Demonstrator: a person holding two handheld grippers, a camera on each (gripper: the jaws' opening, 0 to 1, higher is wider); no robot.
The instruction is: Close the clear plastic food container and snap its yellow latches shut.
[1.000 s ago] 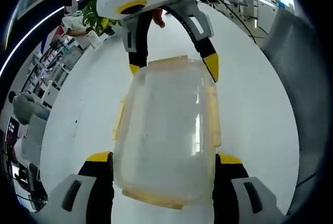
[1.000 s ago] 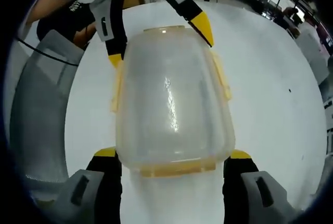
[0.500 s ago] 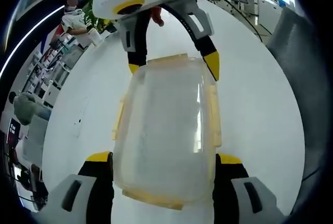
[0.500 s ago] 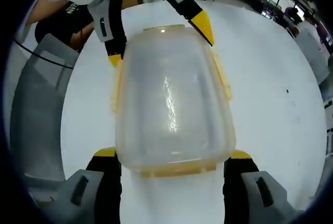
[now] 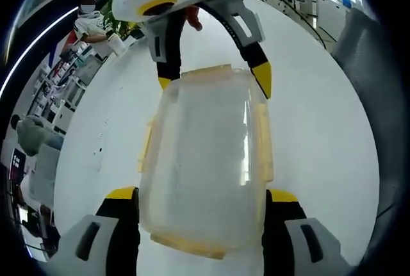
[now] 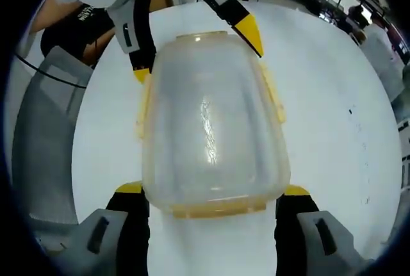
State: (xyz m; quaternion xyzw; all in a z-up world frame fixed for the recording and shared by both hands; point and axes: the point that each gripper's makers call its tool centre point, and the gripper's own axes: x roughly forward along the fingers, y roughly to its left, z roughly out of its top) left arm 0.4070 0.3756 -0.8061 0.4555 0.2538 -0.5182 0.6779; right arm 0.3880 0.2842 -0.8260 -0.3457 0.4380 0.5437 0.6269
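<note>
The container point(image 5: 202, 161) sits on the white bench point(image 5: 320, 135) with its lid on, held end to end between the two tools. The left hand-held gripper point(image 5: 200, 221) stands wide, its jaws straddling the near end, and in the right gripper view it reaches in from the far side point(image 6: 195, 55). The right hand-held gripper point(image 6: 211, 215) is likewise wide about the opposite end. Whether the jaws touch the walls I cannot tell. The yellow latches point(image 6: 272, 97) along the long sides look flared outward, so closing seems done and latching is the step in hand. Next, a jaw tip likely needs to press each latch down against the wall while the other tool steadies the box.
</note>
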